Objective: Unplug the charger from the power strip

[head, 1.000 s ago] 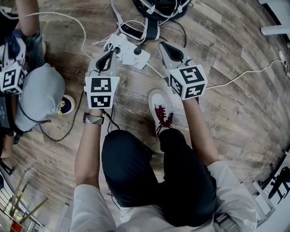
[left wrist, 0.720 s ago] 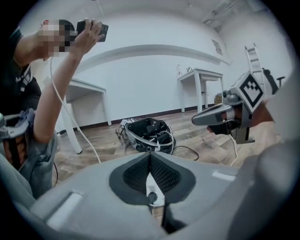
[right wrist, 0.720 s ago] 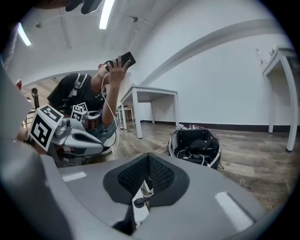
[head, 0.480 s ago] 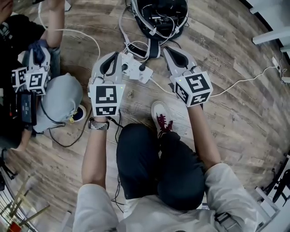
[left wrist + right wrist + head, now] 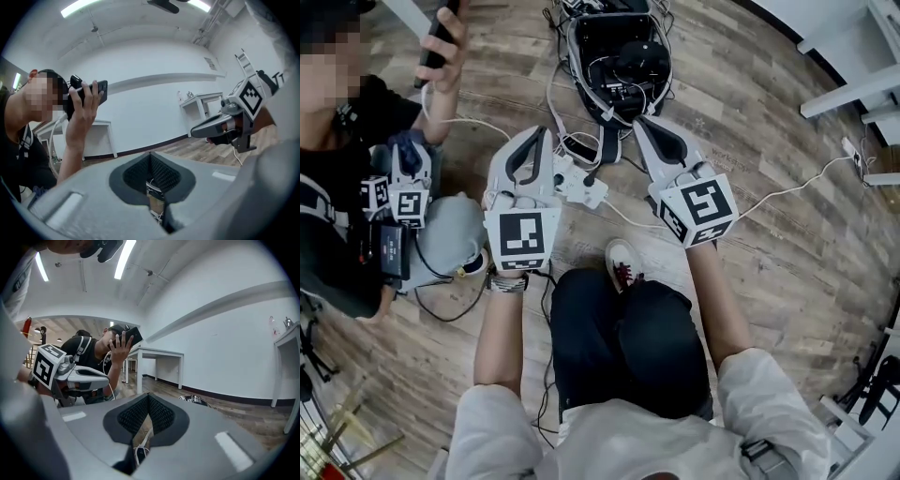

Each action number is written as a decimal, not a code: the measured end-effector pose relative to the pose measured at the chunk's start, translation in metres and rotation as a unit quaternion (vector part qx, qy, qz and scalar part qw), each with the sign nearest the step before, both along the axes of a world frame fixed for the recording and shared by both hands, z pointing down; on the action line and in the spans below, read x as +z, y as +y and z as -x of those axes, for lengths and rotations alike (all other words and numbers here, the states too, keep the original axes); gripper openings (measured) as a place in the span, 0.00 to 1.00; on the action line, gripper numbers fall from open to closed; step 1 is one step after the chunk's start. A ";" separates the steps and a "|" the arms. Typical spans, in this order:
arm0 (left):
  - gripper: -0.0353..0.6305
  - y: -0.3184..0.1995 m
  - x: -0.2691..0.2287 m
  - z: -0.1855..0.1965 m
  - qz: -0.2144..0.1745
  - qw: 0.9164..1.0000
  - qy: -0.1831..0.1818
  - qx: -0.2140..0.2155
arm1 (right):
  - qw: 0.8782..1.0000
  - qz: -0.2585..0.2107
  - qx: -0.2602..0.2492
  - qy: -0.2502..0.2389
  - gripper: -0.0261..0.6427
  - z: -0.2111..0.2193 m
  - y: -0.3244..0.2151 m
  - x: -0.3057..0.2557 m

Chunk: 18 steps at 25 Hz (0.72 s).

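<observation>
Power strip position: on the wooden floor, near a black equipment bag and among loose white cables. Both tools are held above the floor, one on each side of the strip, and neither touches it. Left tool: jaws together, nothing gripped. Right tool: jaws together, nothing gripped. A black charger plug appears seated in the strip with its cable attached. Assessment: extraction is not confirmed. Gripping the plug and pulling it free appears outstanding.
</observation>
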State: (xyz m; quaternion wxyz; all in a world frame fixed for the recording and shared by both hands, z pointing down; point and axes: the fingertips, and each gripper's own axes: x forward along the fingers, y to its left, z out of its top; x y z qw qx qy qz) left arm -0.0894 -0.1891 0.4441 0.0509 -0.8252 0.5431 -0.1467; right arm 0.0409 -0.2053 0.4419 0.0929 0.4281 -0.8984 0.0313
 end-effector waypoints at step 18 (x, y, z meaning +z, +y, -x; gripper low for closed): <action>0.06 0.026 -0.309 0.008 0.017 0.999 0.047 -0.012 | 1.000 -0.017 -0.025 -0.003 0.04 0.024 0.021 -0.327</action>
